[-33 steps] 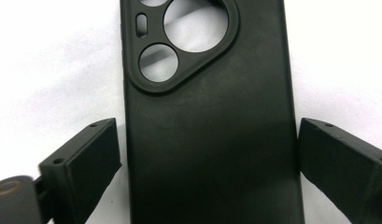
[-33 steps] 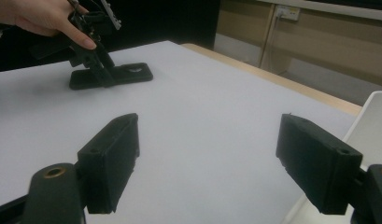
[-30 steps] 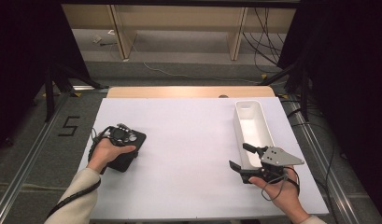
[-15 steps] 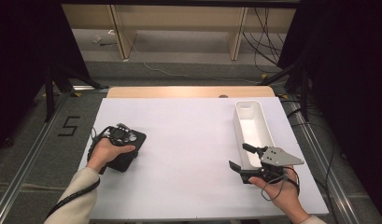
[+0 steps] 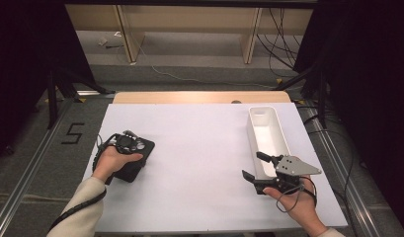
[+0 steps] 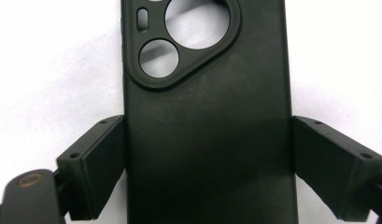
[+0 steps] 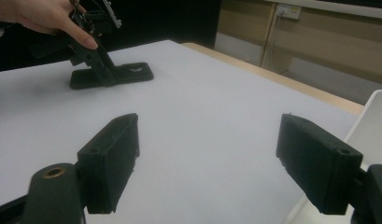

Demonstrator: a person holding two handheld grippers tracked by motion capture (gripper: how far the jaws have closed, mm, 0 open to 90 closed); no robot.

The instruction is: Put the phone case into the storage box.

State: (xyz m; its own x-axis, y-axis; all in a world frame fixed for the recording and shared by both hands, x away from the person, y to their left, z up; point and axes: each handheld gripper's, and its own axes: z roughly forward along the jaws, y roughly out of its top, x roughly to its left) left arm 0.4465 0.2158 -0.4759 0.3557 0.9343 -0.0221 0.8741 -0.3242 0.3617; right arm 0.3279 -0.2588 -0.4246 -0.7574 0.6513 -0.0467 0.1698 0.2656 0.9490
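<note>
Two claws over a white table (image 5: 204, 148), left claw (image 6: 207, 163) closing around a black phone case (image 6: 207, 116), jaws beside its edges, right claw (image 7: 226, 163) agape and empty beside a white bin (image 5: 268, 133)

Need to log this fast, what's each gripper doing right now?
Left gripper: jaws just closing around the black phone case; whether the pads press it cannot be told.
Right gripper: open, holding nothing.

Black phone case (image 6: 207, 116), white tray (image 5: 266, 133), white table (image 5: 199, 148), black claws

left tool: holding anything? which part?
The left tool straddles the black phone case across its long side edges, jaws just closing; whether the pads press yet cannot be told. The right tool holds nothing.
</note>
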